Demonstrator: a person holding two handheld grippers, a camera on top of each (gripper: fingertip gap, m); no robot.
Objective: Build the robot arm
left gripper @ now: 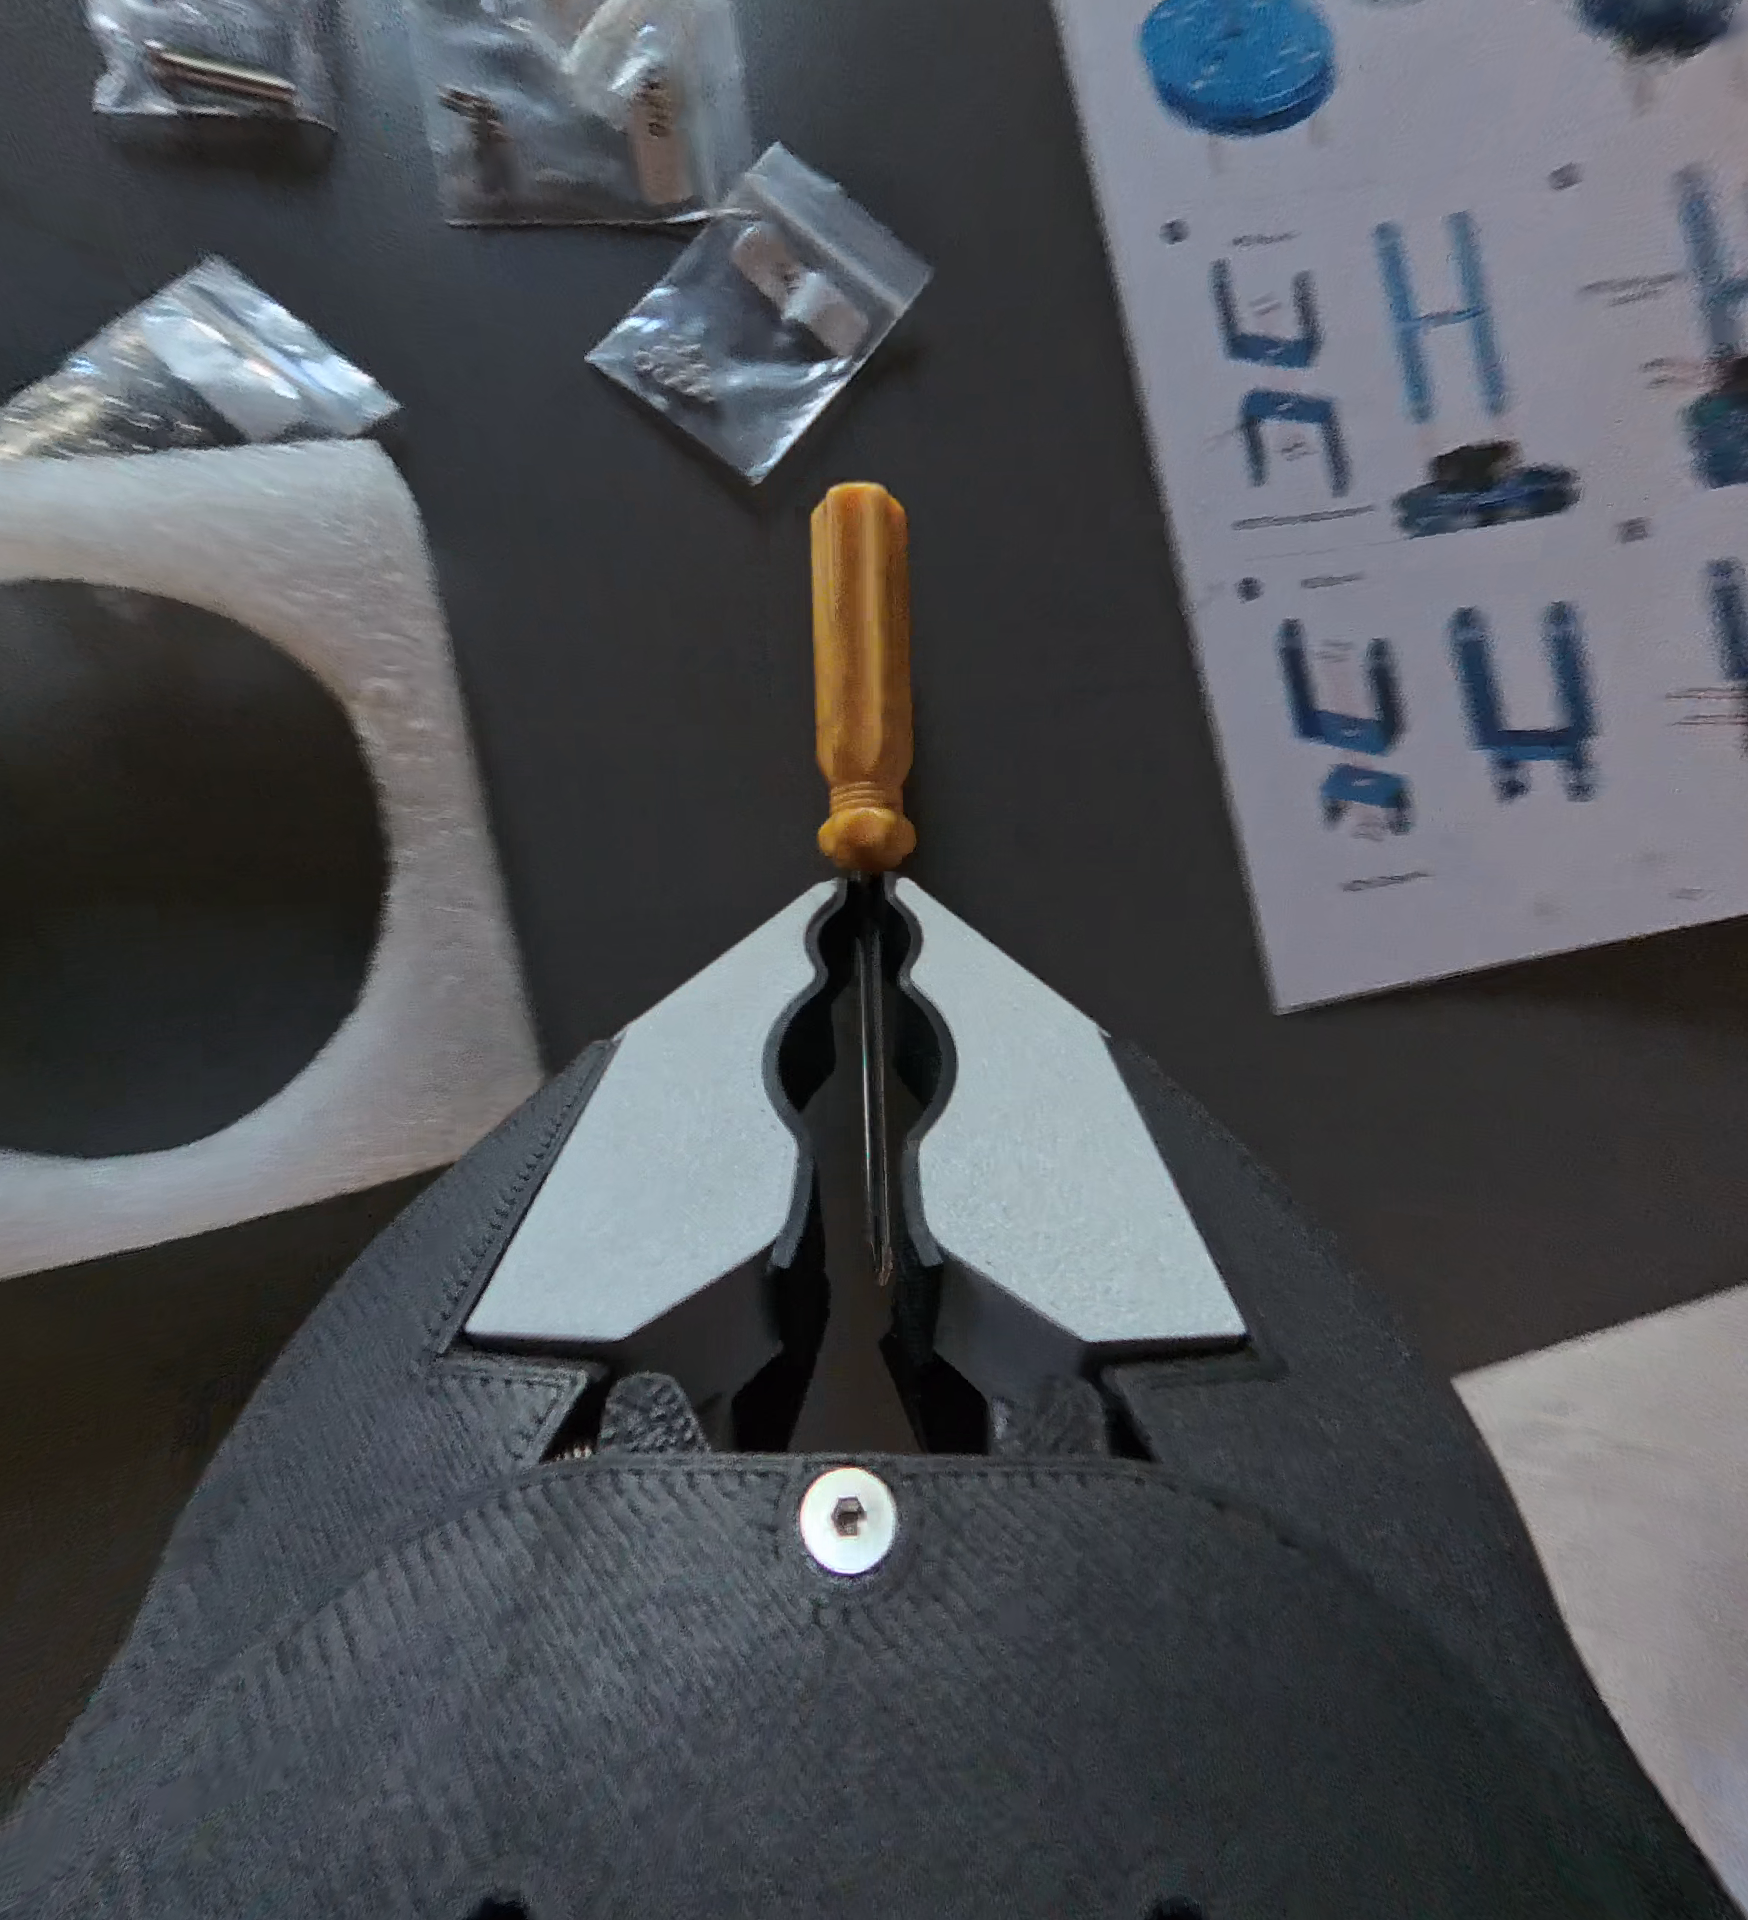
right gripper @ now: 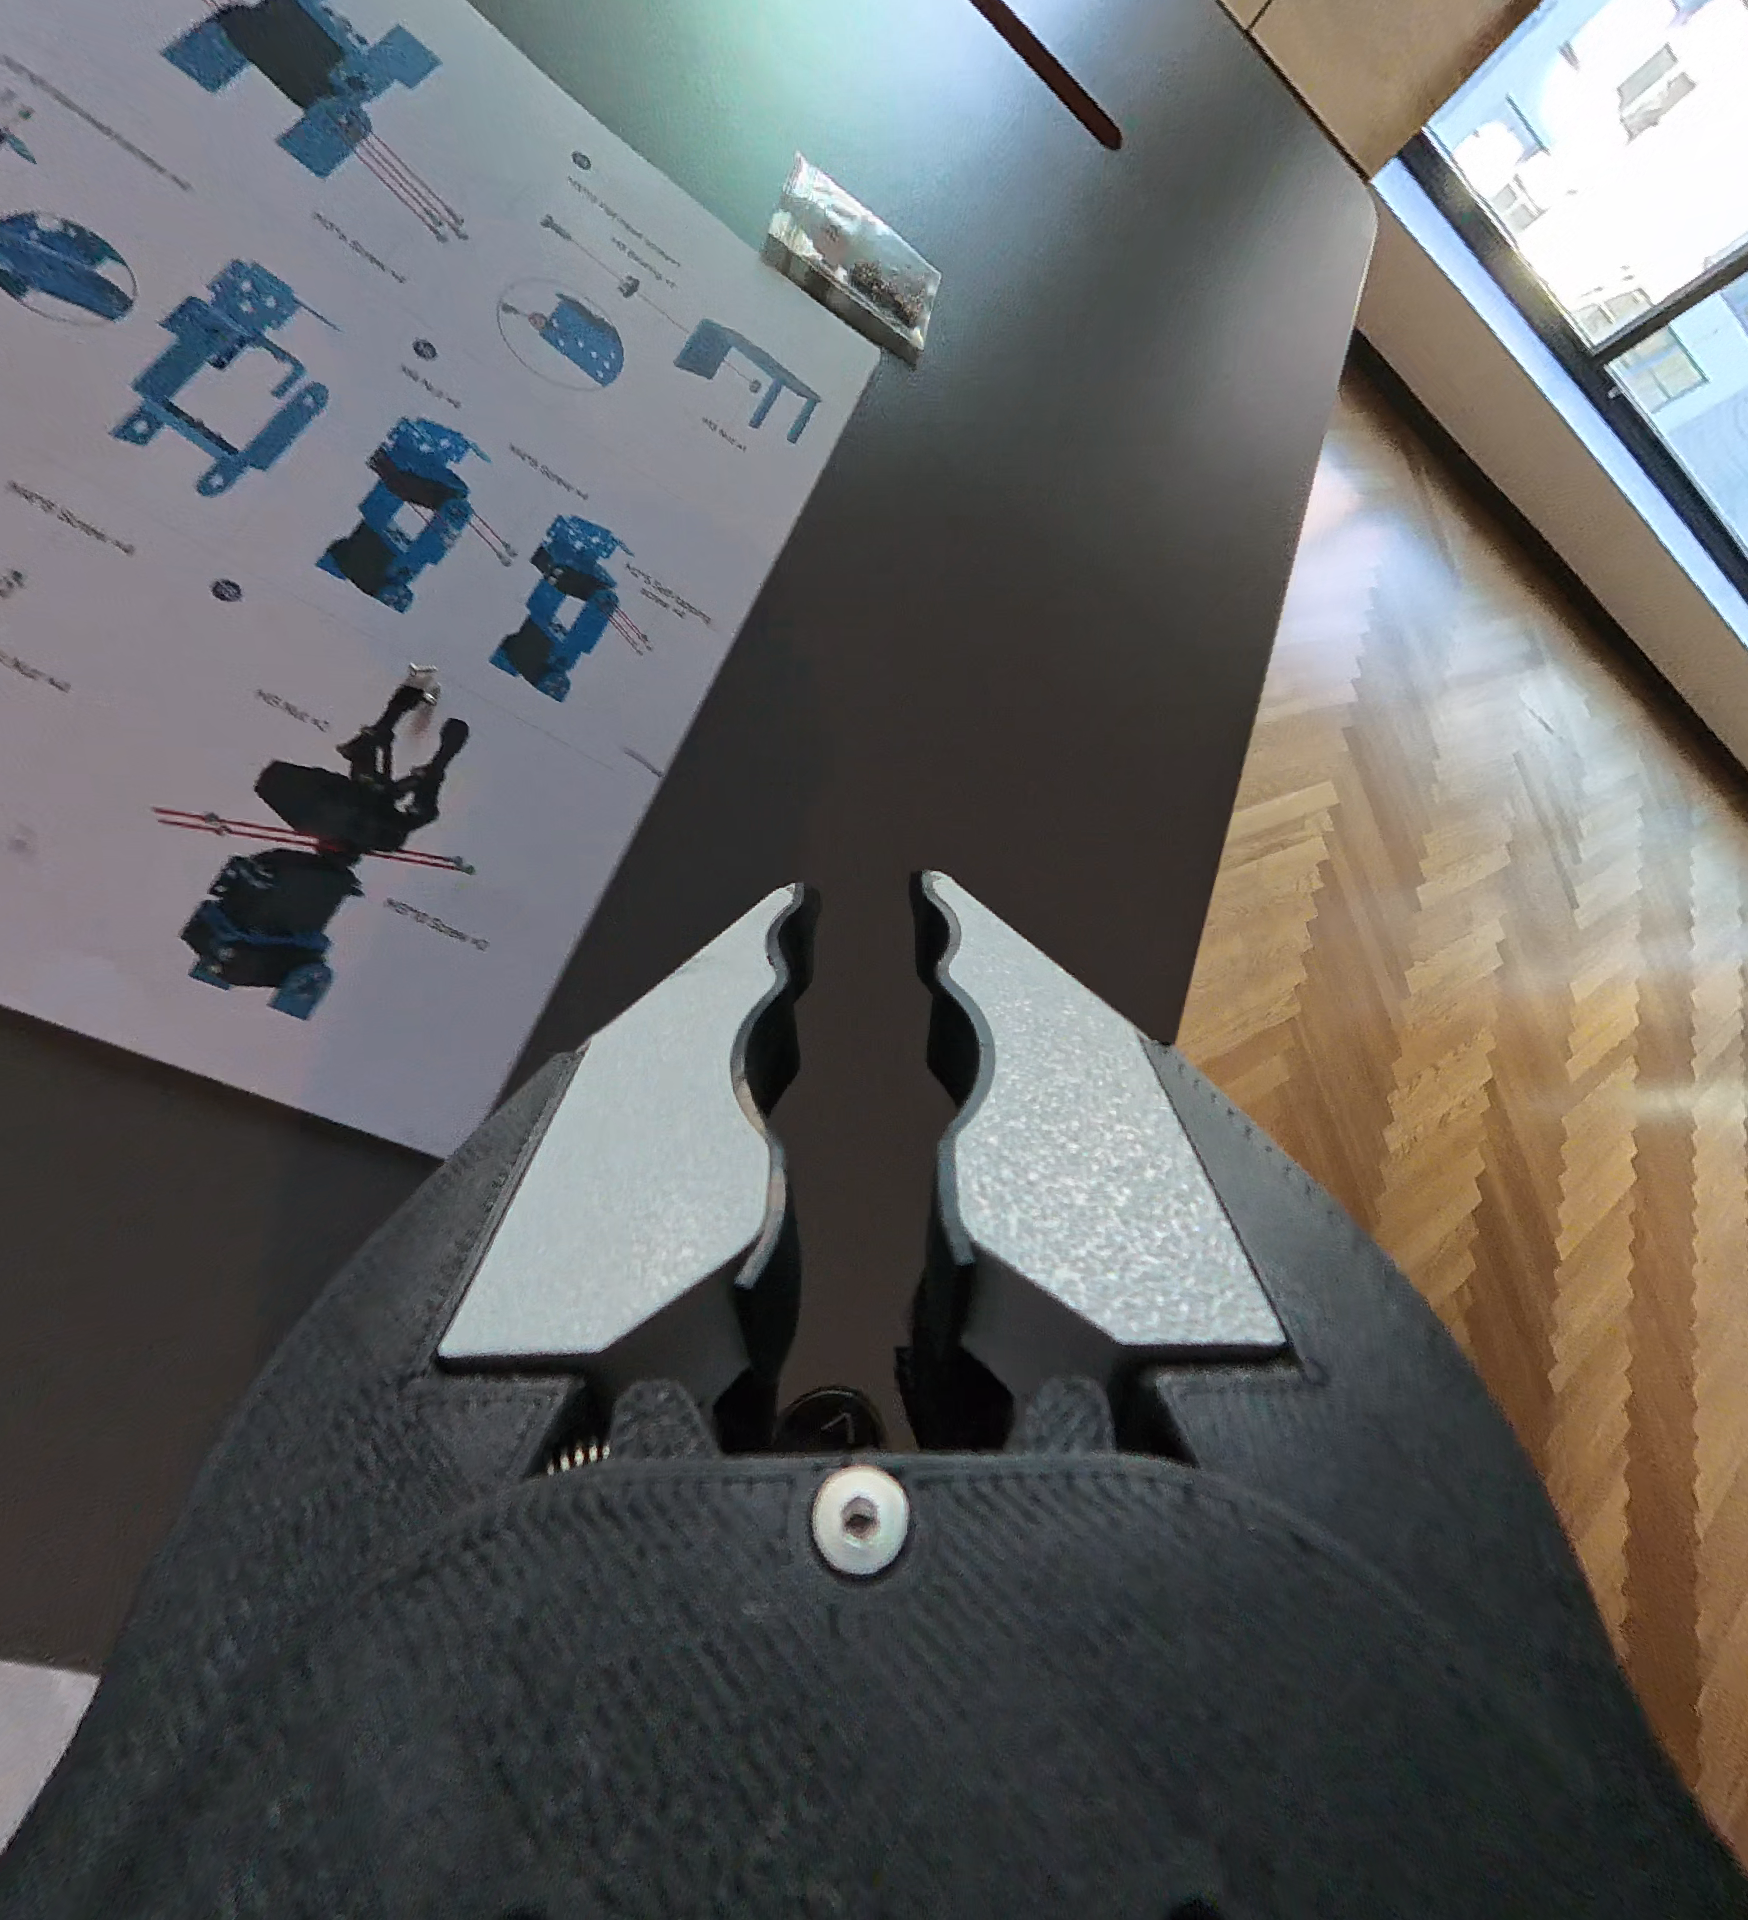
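My left gripper (left gripper: pixel 865 885) is shut on the thin metal shaft (left gripper: pixel 872 1081) of a small screwdriver with an amber handle (left gripper: pixel 862 665). The fingertips (left gripper: pixel 911 904) pinch the shaft just below the handle's collar. The handle points away from me over the dark table (left gripper: pixel 641 644), and the tip lies back between the fingers. My right gripper (right gripper: pixel 862 894) is open with nothing between its fingers, above the dark table (right gripper: pixel 953 623) near its right edge.
Several clear bags of small parts (left gripper: pixel 758 312) lie beyond the screwdriver. A white foam piece with a round hole (left gripper: pixel 402 727) is at the left. A printed sheet with blue drawings (left gripper: pixel 1472 468) lies at the right, also seen in the right wrist view (right gripper: pixel 330 520). Wooden floor (right gripper: pixel 1472 935) lies past the table edge. About 55 cm separates my left fingertips from my right.
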